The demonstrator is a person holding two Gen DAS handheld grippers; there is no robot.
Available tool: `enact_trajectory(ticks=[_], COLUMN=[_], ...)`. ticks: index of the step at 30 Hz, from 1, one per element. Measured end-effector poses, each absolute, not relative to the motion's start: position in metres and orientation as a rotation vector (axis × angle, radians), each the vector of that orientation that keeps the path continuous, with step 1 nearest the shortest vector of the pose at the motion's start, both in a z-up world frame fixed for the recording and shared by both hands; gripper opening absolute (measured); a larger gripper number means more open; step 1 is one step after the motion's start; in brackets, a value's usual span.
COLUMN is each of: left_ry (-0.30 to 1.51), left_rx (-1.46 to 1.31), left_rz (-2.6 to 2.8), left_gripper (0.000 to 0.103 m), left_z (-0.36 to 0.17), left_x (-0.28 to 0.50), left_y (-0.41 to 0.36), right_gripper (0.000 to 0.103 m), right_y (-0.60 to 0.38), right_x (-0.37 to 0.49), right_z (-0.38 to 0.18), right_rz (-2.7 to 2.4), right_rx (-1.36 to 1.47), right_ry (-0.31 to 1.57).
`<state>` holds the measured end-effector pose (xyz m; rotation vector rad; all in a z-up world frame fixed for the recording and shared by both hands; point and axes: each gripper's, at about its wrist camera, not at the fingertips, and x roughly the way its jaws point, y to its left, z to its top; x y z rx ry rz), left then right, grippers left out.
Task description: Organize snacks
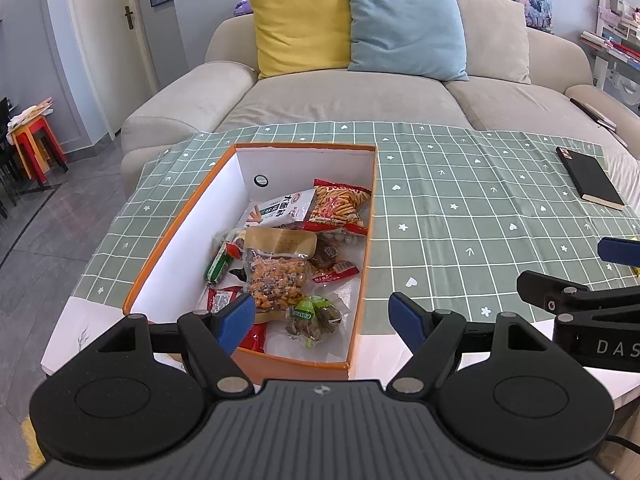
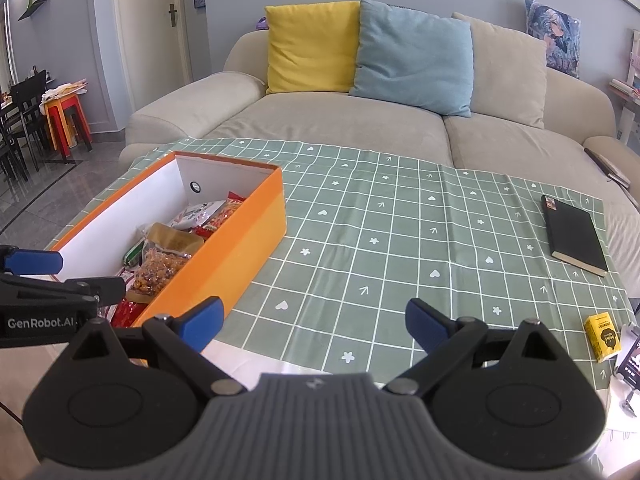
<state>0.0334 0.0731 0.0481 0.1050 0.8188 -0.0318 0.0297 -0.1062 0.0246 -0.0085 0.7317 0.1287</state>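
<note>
L wrist: left gripper [image 1: 322, 320] wide open, nothing held; orange box [image 1: 168, 236] of snack packets [image 1: 276, 276] sits just ahead between its fingers. R wrist: right gripper [image 2: 314, 322] wide open, empty, over checked cloth [image 2: 400, 240]; box [image 2: 236, 240] beyond left finger, yellow carton [image 2: 602, 336] right of right finger.

One orange box [image 2: 224, 248], one black notebook [image 2: 574, 238], four cushions [image 2: 312, 46].

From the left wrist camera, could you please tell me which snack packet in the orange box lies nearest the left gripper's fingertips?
The clear packet with a green label, near the box's front wall, between the open left gripper fingers; the others lie farther back.
</note>
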Motion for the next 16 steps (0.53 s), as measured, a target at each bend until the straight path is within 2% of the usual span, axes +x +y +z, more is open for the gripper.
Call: enact_trajectory(ticks=[16], left_ry=[0.804], left_rx=[0.124], left_rz=[-0.044], left_gripper=[0.089], left_z=[0.0498], left_x=[0.0315], left_y=[0.0703], right_gripper=[0.094], right_y=[-0.1054], right_x=[0.0297], right_z=[0.0243], right_rz=[0.129], right_rx=[-0.009], right_ry=[0.731])
